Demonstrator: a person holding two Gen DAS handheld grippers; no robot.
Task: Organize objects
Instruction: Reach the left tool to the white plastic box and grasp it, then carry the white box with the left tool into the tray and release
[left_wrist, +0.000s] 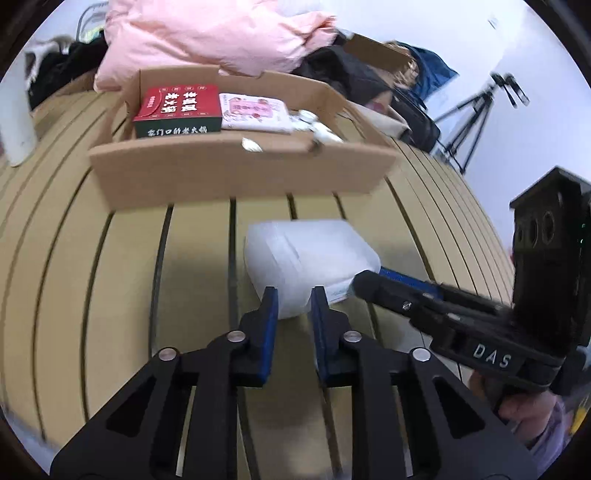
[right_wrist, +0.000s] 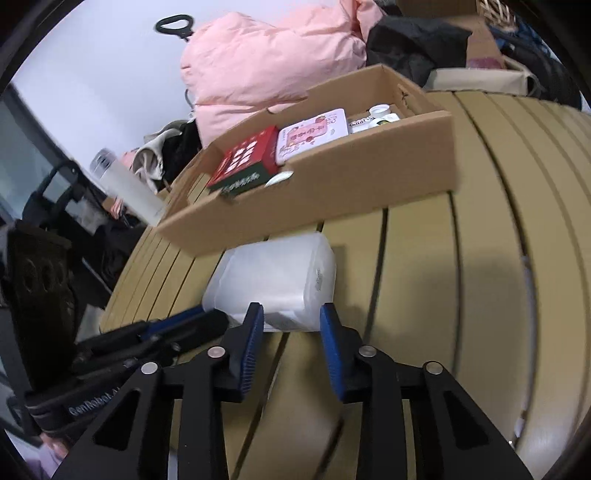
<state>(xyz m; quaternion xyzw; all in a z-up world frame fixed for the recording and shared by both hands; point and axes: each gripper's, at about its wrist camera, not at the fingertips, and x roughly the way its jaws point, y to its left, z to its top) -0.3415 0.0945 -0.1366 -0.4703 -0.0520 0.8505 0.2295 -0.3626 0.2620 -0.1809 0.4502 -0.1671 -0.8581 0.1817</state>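
Both grippers meet at one white plastic-wrapped pack (left_wrist: 310, 262) that lies flat on the slatted desk (left_wrist: 110, 295), just in front of the near wall of the open cardboard box (left_wrist: 240, 177).

Your left gripper (left_wrist: 293, 302) has its jaws nearly together, pinching the near corner of the pack between the blue pads (left_wrist: 271, 306). Your right gripper (right_wrist: 291, 321) straddles the near end of the same pack; its jaws stand a little apart, and the pictures do not settle whether both pads press on the wrapping.

The box already holds a red carton (left_wrist: 177, 109), a pink packet (left_wrist: 255, 112) and some small white items (left_wrist: 314, 125) at its right end.

Likely faults from here:

- The left grip is on a corner only. The soft wrapping can pull out of the pads when you lift.
- Uneven lifting by the two grippers can twist or tear the film.
- The box wall stands between the pack and the free space. A low carry would probably strike the wall and push the box toward the pink bedding (left_wrist: 221, 33) behind it.
- The grippers are close together and may collide.
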